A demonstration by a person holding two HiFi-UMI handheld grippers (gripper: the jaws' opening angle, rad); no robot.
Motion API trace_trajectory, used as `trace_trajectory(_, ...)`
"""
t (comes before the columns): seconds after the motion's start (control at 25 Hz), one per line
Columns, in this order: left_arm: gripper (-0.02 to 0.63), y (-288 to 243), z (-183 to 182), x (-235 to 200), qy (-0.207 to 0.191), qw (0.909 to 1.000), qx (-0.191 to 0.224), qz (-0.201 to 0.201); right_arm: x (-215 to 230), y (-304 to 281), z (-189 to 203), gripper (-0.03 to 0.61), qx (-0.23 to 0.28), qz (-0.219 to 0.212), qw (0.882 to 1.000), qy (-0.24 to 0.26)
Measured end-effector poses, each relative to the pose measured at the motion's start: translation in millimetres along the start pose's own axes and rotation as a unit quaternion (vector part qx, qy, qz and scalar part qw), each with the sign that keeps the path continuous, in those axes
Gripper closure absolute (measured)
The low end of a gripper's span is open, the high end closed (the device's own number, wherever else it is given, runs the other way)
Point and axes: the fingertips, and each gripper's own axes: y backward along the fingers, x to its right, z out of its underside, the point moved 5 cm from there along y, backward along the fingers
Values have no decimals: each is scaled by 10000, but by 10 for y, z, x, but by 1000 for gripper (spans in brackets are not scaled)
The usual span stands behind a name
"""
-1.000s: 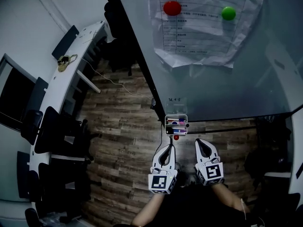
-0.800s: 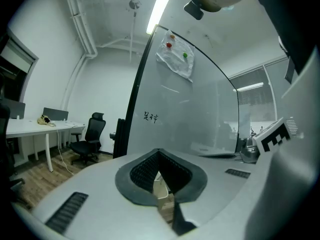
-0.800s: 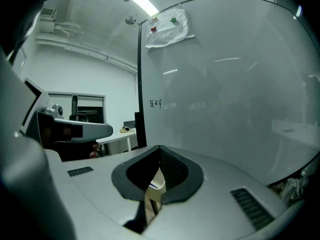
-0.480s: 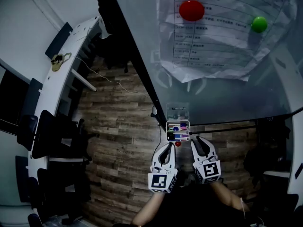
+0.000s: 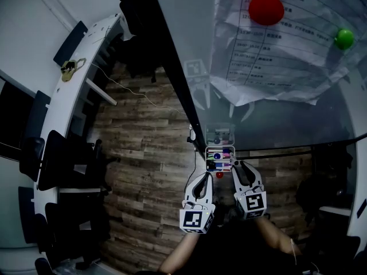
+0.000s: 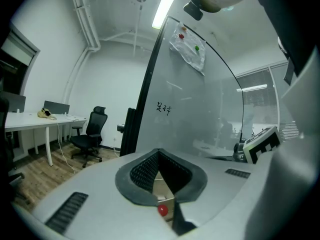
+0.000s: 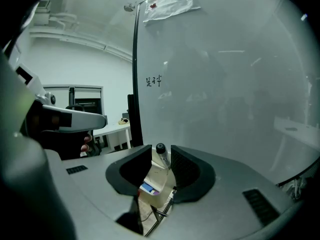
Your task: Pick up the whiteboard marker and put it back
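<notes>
A small clear tray (image 5: 220, 159) of coloured markers hangs low on the glass whiteboard (image 5: 275, 119). My right gripper (image 5: 241, 166) is right at the tray's near edge. In the right gripper view a black-capped whiteboard marker (image 7: 161, 155) stands up out of the tray (image 7: 150, 184) between the jaws of that gripper (image 7: 161, 149). It leans on the right pad, with a gap to the left pad, so the gripper is open. My left gripper (image 5: 202, 179) hangs just below-left of the tray, its pads (image 6: 145, 171) meeting at the tip, nothing held.
A small red ball (image 5: 219, 175) sits just under the tray. Papers (image 5: 275, 44) are pinned to the board by a red magnet (image 5: 265, 9) and a green magnet (image 5: 344, 38). A white desk (image 5: 63, 96) and black office chairs (image 5: 63, 159) stand at the left on wood flooring.
The board and tray have come closer in the head view. My right gripper has moved up to the tray, its jaws now round a marker. The left gripper has barely moved.
</notes>
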Motion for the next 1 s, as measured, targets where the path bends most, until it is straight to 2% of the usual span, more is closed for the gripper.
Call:
trace_trajectory(0.28, 606, 17, 3, -39, -27, 10000, -21, 85, -12, -82, 56, 472, -156, 181, 9997, 25)
trace_trajectory(0.36, 606, 26, 9, -53, -28, 9999, -33, 96, -6, -92, 62, 489, -174, 250, 9995, 20)
trace_trajectory(1.0, 606, 168, 27, -76, -21, 9998, -25, 192, -32, 40, -37, 499, 58, 409, 9991, 73)
